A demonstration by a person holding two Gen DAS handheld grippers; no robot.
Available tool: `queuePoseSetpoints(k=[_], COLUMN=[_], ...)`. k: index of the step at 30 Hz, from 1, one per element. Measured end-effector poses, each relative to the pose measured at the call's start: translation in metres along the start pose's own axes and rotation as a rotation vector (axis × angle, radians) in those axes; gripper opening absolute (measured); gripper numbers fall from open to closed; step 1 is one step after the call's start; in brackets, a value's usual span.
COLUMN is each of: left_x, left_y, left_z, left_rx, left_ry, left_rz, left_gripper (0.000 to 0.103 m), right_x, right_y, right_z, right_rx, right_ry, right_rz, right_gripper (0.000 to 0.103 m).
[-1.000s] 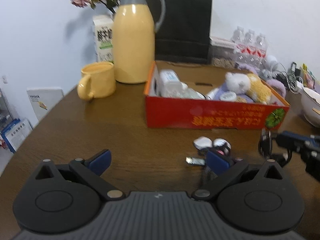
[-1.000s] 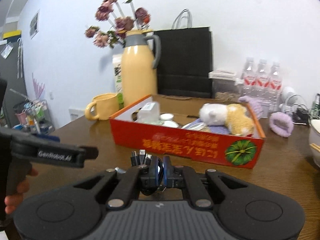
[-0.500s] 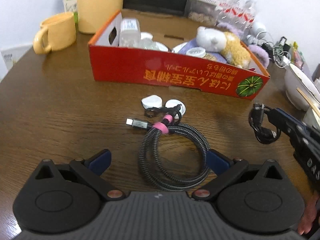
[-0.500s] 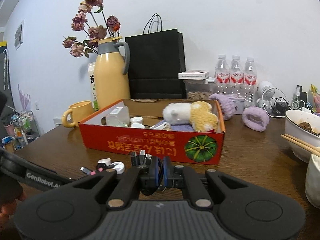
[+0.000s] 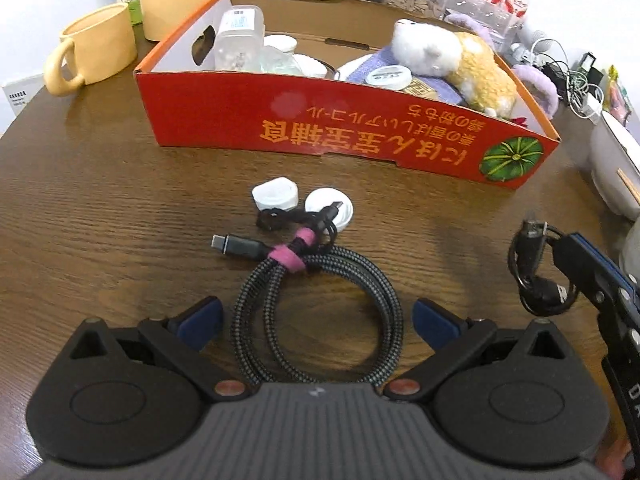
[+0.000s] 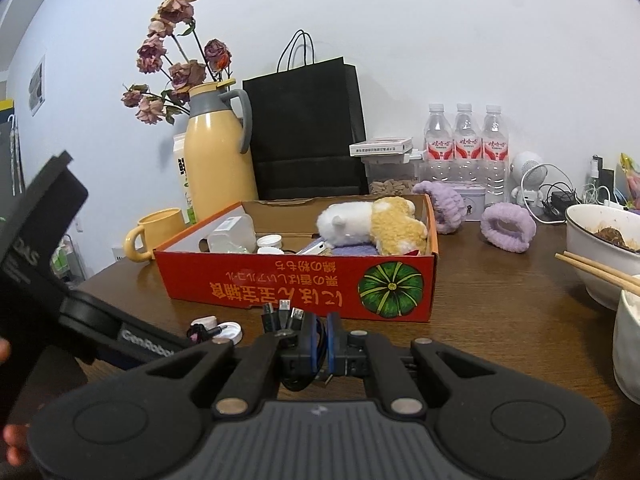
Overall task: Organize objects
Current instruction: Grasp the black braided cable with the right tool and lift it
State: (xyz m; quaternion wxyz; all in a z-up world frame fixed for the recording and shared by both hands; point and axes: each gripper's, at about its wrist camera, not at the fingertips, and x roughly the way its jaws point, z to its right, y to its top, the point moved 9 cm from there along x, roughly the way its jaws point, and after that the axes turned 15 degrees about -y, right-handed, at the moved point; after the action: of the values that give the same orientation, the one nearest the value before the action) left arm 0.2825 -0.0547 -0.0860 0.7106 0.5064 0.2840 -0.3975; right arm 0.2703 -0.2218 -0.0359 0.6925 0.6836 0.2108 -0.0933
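Left tongs (image 5: pixel 316 318) hovering wide over braided cable coil (image 5: pixel 316 312); right tongs (image 6: pixel 319 342) gripping black cable bundle (image 5: pixel 536 276).
Next: closing on coil, boxing at twelve o'clock.

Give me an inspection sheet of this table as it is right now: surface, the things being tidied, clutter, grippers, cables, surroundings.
Surface: dark wooden table, things spread across it.
Job's things: red cardboard box holding a plush toy, a clear plastic container and small jars; two white caps on the table before it.
Clutter: yellow mug, yellow jug with dried flowers, black paper bag, water bottles, bowl with chopsticks, purple headbands.
Grippers: left gripper open, straddling the braided cable; right gripper shut on a small black cable.
Cables: braided cable coiled, bound by a pink tie; small black cable bundled; loose wires at the far right.
Surroundings: plain white wall.
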Motion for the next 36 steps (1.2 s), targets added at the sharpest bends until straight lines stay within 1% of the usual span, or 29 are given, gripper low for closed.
queuePoseSetpoints(k=[3, 8, 10, 13, 15, 18, 21, 23, 25, 26, 27, 30, 32, 36], left_x=[0.003, 0.008, 0.009, 0.008, 0.006, 0.003, 0.003, 0.002, 0.001, -0.001, -0.005, -0.010, -0.013, -0.034], left_y=[0.002, 0.000, 0.000, 0.001, 0.000, -0.001, 0.000, -0.001, -0.003, -0.004, -0.004, -0.005, -0.005, 0.001], left_z=[-0.002, 0.001, 0.000, -0.002, -0.005, -0.010, -0.013, -0.014, -0.015, -0.015, -0.014, -0.017, -0.019, -0.018], left_rx=[0.013, 0.088, 0.101, 0.116, 0.115, 0.104, 0.110, 0.124, 0.131, 0.134, 0.143, 0.124, 0.130, 0.165], left_ry=[0.032, 0.091, 0.088, 0.079, 0.082, 0.101, 0.078, 0.068, 0.064, 0.061, 0.059, 0.017, 0.017, 0.016], left_rz=[0.008, 0.030, 0.056, 0.066, 0.067, 0.047, 0.027, 0.035, 0.057, 0.074, 0.099, 0.106, 0.115, 0.191], left_gripper=[0.103, 0.103, 0.103, 0.103, 0.103, 0.103, 0.103, 0.103, 0.102, 0.093, 0.090, 0.090, 0.089, 0.088], right_x=[0.000, 0.001, 0.002, 0.003, 0.003, 0.005, 0.005, 0.006, 0.006, 0.006, 0.006, 0.003, 0.002, 0.000], right_y=[-0.002, -0.004, -0.005, -0.006, -0.007, -0.009, -0.010, -0.011, -0.011, -0.011, -0.011, -0.009, -0.007, -0.002], right_z=[-0.002, -0.003, -0.003, -0.004, -0.004, -0.005, -0.006, -0.006, -0.006, -0.006, -0.006, -0.008, -0.010, -0.014], right_rx=[-0.006, -0.013, -0.017, -0.022, -0.026, -0.031, -0.034, -0.034, -0.036, -0.037, -0.039, -0.040, -0.040, -0.036], right_ry=[0.003, 0.000, -0.004, -0.011, -0.015, -0.020, -0.023, -0.025, -0.026, -0.028, -0.029, -0.021, -0.019, -0.013], right_rz=[-0.002, -0.007, -0.009, -0.011, -0.013, -0.018, -0.023, -0.023, -0.024, -0.024, -0.024, -0.014, -0.009, 0.002], right_gripper=[0.004, 0.004, 0.004, 0.004, 0.004, 0.004, 0.004, 0.004, 0.004, 0.004, 0.004, 0.004, 0.004, 0.004])
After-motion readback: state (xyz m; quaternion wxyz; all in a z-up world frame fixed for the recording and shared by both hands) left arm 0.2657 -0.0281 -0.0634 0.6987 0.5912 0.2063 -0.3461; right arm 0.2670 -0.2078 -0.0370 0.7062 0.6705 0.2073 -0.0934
